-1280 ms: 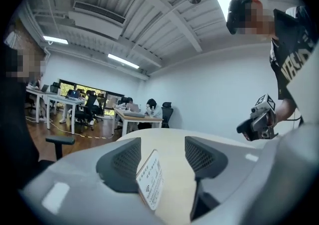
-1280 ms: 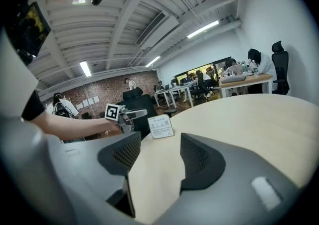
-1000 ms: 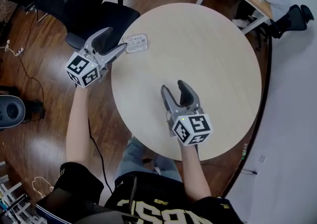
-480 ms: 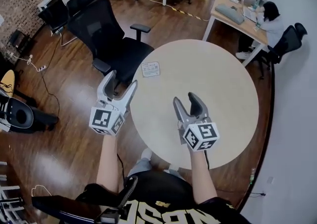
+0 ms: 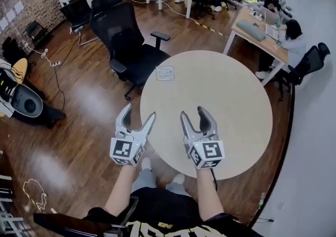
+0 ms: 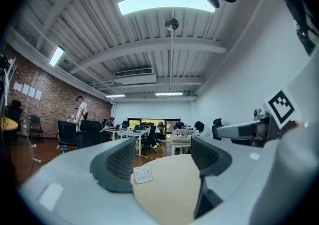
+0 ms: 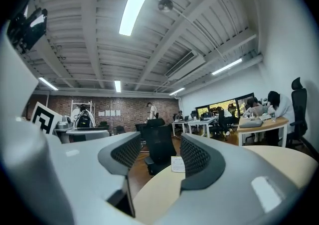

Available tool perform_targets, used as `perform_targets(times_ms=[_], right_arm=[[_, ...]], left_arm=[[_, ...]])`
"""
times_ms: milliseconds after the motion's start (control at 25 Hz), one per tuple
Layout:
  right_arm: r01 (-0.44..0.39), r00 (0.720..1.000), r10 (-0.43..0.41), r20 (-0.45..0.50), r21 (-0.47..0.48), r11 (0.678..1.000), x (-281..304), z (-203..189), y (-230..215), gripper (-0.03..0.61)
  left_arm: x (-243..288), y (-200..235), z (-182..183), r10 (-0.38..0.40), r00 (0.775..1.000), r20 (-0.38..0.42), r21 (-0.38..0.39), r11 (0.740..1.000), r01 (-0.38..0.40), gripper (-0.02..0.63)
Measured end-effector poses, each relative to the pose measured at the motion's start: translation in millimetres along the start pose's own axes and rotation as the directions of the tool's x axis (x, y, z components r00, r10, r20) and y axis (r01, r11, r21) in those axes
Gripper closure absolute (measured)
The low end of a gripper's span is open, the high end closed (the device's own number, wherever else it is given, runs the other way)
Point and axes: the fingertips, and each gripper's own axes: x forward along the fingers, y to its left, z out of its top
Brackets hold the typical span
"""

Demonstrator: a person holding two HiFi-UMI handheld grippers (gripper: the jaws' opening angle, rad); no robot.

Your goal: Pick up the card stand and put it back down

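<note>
At the far left edge of the round table [image 5: 231,105], the card stand [image 5: 165,73] is seen resting on the tabletop, well apart from both grippers and touched by neither. Its printed face is turned towards the near side, presumably so that it can be read from a seat there. A black office chair [image 5: 131,47] stands just beyond it.

The left gripper [image 5: 139,114] is held at the near left rim of the table and the right gripper [image 5: 193,114] over the near part of the tabletop. Both are pointed level towards the far side. The left gripper's fingers are spread well apart with nothing between them. The right gripper's fingers are set closer, yet a clear gap is left and nothing is gripped. In each gripper view the card stand is framed in the distance between the jaws. The posture is judged to be one of readiness, not of handling, with a reach to the far left needed for any pick-up.

Print is visible on the card stand, but it is too small to be read. Square black-and-white markers are carried on the left cube [image 5: 126,150] and the right cube [image 5: 206,153]. Lettering on the person's shirt is cut off at the near edge and cannot be made out.
</note>
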Motion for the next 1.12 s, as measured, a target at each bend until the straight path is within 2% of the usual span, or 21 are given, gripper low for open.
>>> perform_targets(times_ms=[240,400,480,560,640,720,800,920,1120], right_arm=[[-0.031,0.999,0.031,-0.022,-0.034,0.999,-19.5,-4.6,41.1,0.322],[-0.003,1.0,0.002,-0.02,-0.067,0.998,-43.1,6.5,61.5,0.313],[0.015,1.0,-0.016,-0.026,-0.057,0.998,-55.8,7.4,71.5,0.307],[0.029,0.999,-0.03,-0.033,-0.034,0.999,-65.1,5.1,78.3,0.308],[0.031,0.999,-0.034,-0.035,-0.074,0.997,-70.8,4.7,88.8,0.308],[0.048,0.998,-0.054,-0.036,-0.143,0.988,-77.5,4.3,99.9,0.308],[0.074,0.996,-0.081,-0.034,-0.172,0.982,-80.4,9.1,104.1,0.302],[0.069,0.997,-0.076,-0.032,-0.184,0.98,-69.5,19.9,105.3,0.195],[0.038,0.999,-0.043,-0.024,-0.181,0.983,-33.6,35.3,103.5,0.187]], left_arm=[[-40.5,-9.1,-4.7,-0.001,1.0,-0.006,-0.003,1.0,0.001,0.253],[-56.8,-12.7,4.7,-0.026,1.0,0.011,-0.02,0.999,0.027,0.253],[-69.3,-11.1,12.3,-0.027,0.999,0.036,-0.058,0.998,0.029,0.253],[-76.8,-10.2,14.9,-0.031,0.997,0.064,-0.141,0.989,0.039,0.253],[-80.3,-10.4,17.7,-0.034,0.996,0.086,-0.176,0.983,0.049,0.253],[-86.4,-10.6,18.3,-0.029,0.997,0.071,-0.122,0.992,0.037,0.253],[-93.5,-9.7,21.8,0.001,0.999,0.032,-0.017,1.0,-0.001,0.253],[-107.9,-8.5,29.1,0.056,0.998,0.004,0.1,0.993,-0.056,0.253],[-109.1,4.7,37.6,0.116,0.993,0.001,0.113,0.987,-0.116,0.26]])
